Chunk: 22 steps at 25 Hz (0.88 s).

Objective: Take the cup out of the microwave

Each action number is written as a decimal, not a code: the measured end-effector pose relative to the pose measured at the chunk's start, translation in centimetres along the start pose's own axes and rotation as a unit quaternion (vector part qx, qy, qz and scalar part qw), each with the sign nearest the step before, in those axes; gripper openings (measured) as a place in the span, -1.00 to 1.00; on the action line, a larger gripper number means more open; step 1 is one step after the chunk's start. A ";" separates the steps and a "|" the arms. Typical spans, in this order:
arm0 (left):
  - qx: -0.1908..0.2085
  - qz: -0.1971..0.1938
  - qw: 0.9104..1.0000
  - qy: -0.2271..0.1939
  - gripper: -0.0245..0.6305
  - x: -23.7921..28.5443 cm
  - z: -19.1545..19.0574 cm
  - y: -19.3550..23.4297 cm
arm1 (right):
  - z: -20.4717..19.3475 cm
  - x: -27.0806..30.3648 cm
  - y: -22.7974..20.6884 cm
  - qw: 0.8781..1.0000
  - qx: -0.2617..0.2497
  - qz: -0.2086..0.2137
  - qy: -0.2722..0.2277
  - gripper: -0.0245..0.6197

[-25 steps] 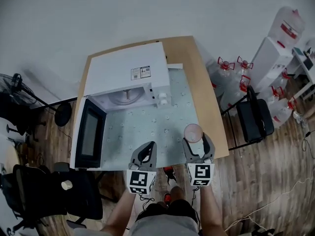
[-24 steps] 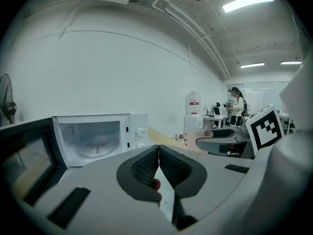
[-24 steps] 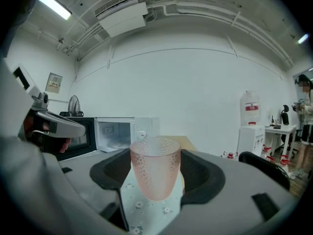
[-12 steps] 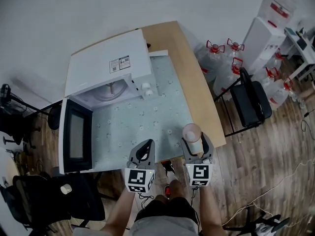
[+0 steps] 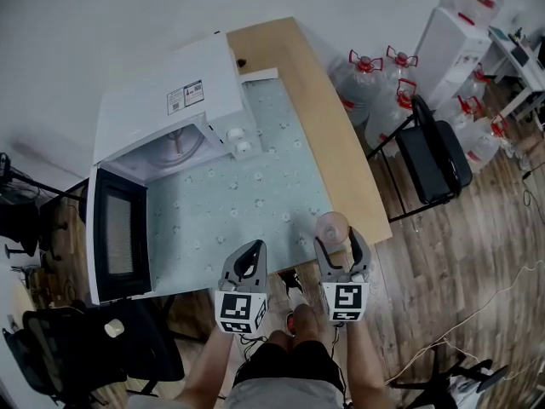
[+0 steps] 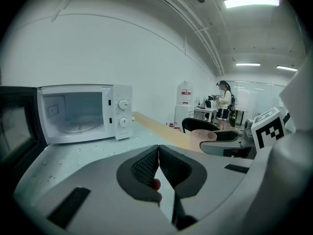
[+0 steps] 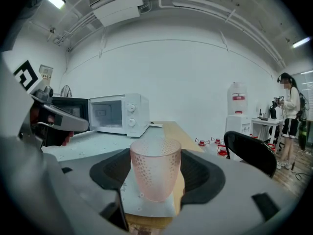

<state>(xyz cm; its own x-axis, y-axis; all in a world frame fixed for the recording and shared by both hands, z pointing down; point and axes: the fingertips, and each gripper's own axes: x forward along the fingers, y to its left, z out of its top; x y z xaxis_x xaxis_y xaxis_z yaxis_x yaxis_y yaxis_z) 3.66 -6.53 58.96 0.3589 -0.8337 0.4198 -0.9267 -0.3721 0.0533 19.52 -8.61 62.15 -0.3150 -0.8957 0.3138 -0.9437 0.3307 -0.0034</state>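
Note:
A pink dotted cup (image 5: 332, 227) stands upright between the jaws of my right gripper (image 5: 341, 244), over the near right corner of the pale mat (image 5: 247, 203). In the right gripper view both pads press on the sides of the cup (image 7: 155, 173). My left gripper (image 5: 249, 258) hangs to the left of it at the table's front edge, its pads (image 6: 146, 166) pressed together with nothing between them. The white microwave (image 5: 170, 100) sits at the far left with its door (image 5: 115, 245) swung wide open. Its cavity (image 6: 73, 114) holds only the turntable.
The wooden table (image 5: 341, 143) ends just right of the cup. Beyond it stand a black chair (image 5: 434, 156), several water bottles (image 5: 366, 75) and a water dispenser (image 5: 456, 32). Another black chair (image 5: 94, 348) is at the lower left. A person (image 7: 291, 106) stands far off.
The cup in my right gripper has drawn back from the microwave to the table's near right corner. The microwave has slid up and left in the head view. The left gripper stays shut.

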 end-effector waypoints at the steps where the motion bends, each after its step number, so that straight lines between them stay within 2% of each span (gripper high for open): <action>1: 0.000 0.000 1.000 0.001 -0.85 0.1 -0.3 -0.1 | -0.3 0.0 0.0 1.000 0.000 0.000 0.000 0.09; 11: -0.003 -0.002 1.000 0.013 -0.85 0.4 -2.2 -0.3 | -1.5 -0.1 -0.2 1.000 0.000 -0.005 -0.009 0.09; 22: 0.002 -0.004 1.000 0.010 -0.85 -0.4 -2.4 -0.9 | -2.0 -0.3 -0.1 1.000 0.013 -0.008 -0.008 0.09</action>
<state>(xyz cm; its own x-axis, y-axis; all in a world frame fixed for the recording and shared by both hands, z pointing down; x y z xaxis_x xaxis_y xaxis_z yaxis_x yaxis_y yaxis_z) 4.13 -4.87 60.95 0.3632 -0.8223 0.4380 -0.9236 -0.3796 0.0532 19.95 -7.76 63.93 -0.3020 -0.9053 0.2986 -0.9506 0.3096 -0.0227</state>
